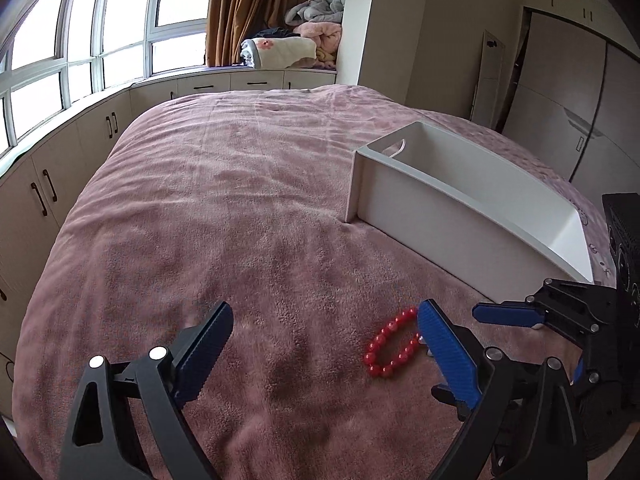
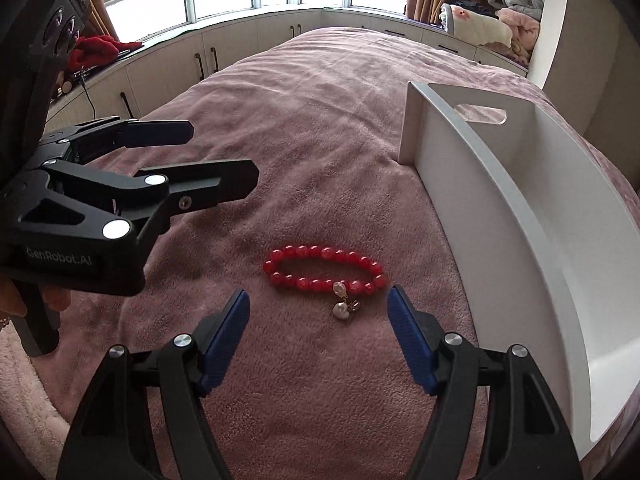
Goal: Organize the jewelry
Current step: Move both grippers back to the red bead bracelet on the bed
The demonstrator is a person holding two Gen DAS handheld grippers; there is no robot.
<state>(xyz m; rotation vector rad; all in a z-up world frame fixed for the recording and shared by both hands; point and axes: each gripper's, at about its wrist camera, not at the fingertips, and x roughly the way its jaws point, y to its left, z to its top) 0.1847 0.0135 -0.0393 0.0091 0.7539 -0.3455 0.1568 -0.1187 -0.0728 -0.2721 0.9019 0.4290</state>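
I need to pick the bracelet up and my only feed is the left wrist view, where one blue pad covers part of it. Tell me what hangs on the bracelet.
Observer: The red bead bracelet carries a charm cluster with two pale, pearl-like pieces, on its side nearest the right tongs.
Operator: Report where the right tongs stand.
Observer: They are open, with the charms in line between their blue pads but not touching them.
Operator: Check the white box.
Observer: The white box has a handle cutout in its far end wall; nothing shows in the part of its inside that is visible.
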